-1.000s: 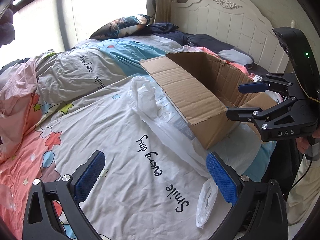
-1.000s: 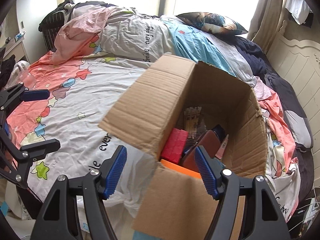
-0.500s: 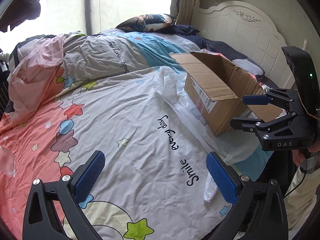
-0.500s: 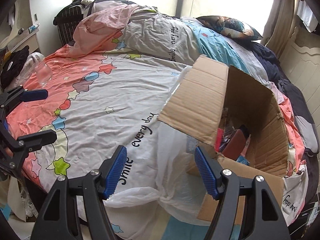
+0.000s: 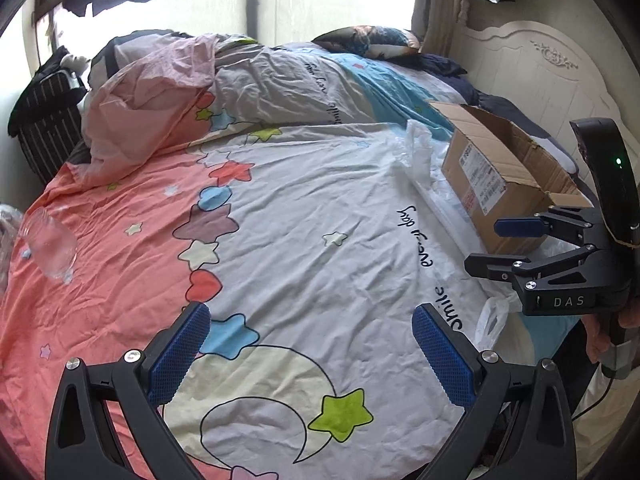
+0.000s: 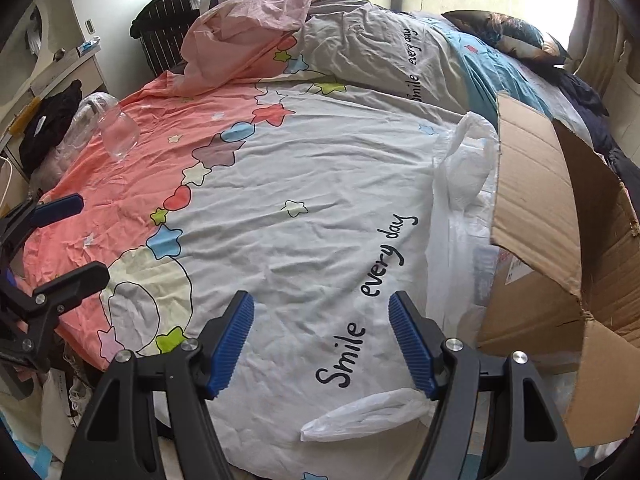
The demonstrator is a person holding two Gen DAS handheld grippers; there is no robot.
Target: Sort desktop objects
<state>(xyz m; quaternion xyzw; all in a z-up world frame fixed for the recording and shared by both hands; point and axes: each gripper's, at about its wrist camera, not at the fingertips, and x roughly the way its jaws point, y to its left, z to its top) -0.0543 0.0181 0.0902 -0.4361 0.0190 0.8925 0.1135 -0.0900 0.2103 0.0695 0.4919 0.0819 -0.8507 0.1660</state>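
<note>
An open cardboard box stands on the right part of the bed; its inside is hidden from both views. A clear glass jar lies on its side on the pink part of the sheet at the far left. My left gripper is open over the sheet with nothing between its fingers, and it also shows at the left edge of the right wrist view. My right gripper is open and empty above the "Smile every day" print, left of the box, and it shows at the right in the left wrist view.
A white plastic bag lies flat against the box's left side, one handle hanging over the bed's near edge. A bunched quilt and pillow fill the far side. A nightstand stands left of the bed.
Both grippers have swung left, away from the box. The box has slid to the right edge in both views and the jar on the pink sheet has come into sight.
</note>
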